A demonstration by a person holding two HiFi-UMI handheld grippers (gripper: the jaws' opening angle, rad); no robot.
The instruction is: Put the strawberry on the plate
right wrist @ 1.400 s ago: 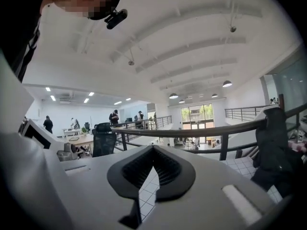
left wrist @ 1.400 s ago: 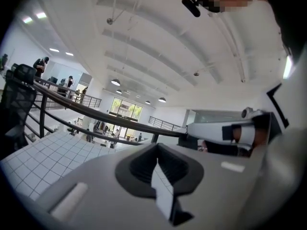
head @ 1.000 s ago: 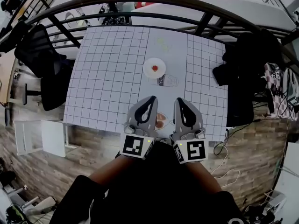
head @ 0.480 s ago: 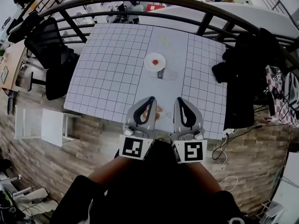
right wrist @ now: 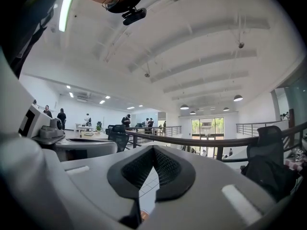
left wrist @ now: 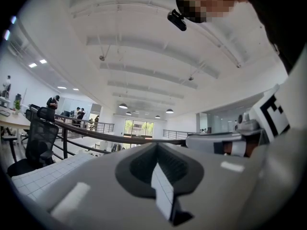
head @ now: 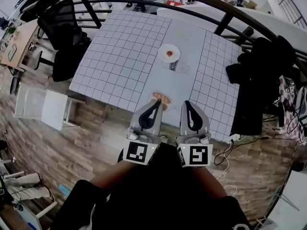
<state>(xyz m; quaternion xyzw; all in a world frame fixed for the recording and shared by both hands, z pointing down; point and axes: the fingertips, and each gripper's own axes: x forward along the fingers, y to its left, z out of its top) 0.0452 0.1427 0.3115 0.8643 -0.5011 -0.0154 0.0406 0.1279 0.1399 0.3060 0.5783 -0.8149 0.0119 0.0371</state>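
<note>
Both tools, left tool (head: 156, 103) and right tool (head: 186, 104), are pressed together on nothing and held level side by side at the counter's (head: 115, 56) near edge, probably poised to reach. The one strawberry (head: 169, 53) sits on the far plate (head: 162, 56). A second plate (head: 167, 98) lies near, with one bottle (head: 176, 67) between the two.

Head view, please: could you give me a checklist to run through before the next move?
1. Left gripper empty, jaws together: ok.
2. Right gripper empty, jaws together: ok.
3. Strawberry in sight, on the far white plate: ok.
4. Grippers near that plate: not ok, both at the near edge of the table.
5. Bottle lying beside the plate clear of any approach: cannot tell.
</note>
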